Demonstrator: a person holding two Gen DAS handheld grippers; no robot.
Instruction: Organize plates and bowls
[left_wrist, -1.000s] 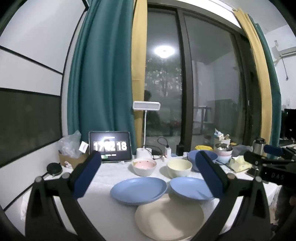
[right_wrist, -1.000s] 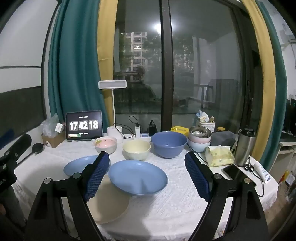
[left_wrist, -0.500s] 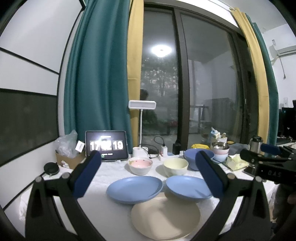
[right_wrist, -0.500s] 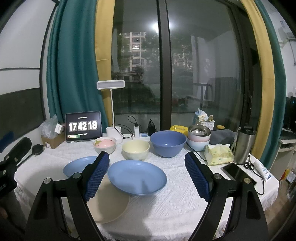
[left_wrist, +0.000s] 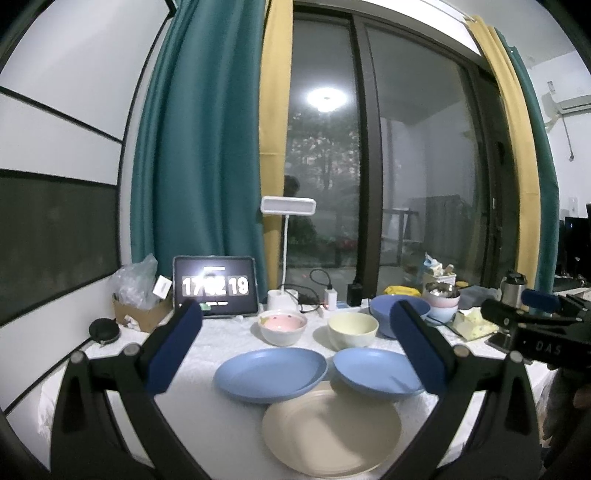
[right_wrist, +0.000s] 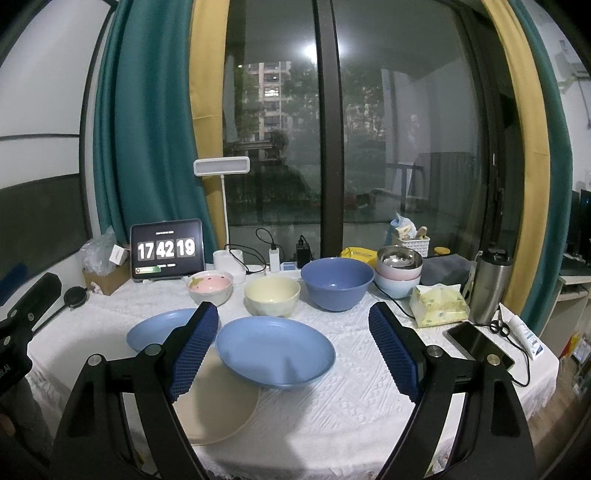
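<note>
On the white tablecloth lie two blue plates, one left (left_wrist: 271, 373) (right_wrist: 159, 328) and one right (left_wrist: 376, 371) (right_wrist: 275, 350), and a cream plate (left_wrist: 332, 430) (right_wrist: 214, 402) nearest me. Behind them stand a pink bowl (left_wrist: 282, 325) (right_wrist: 209, 286), a cream bowl (left_wrist: 352, 328) (right_wrist: 272, 295) and a large blue bowl (left_wrist: 388, 314) (right_wrist: 337, 282). My left gripper (left_wrist: 295, 354) is open and empty, above the plates. My right gripper (right_wrist: 293, 352) is open and empty, framing the right blue plate.
A tablet clock (right_wrist: 167, 250), a desk lamp (right_wrist: 221, 168) and chargers stand at the back. Stacked bowls (right_wrist: 399, 273), a tissue pack (right_wrist: 439, 302), a steel flask (right_wrist: 489, 288) and a phone (right_wrist: 480, 345) sit at the right. A box with plastic bags (left_wrist: 138, 306) is at the back left.
Both grippers stay open and nearly still; the left view has shifted slightly, so the dishes sit a little lower and left. The clock went from 18 to 19.
</note>
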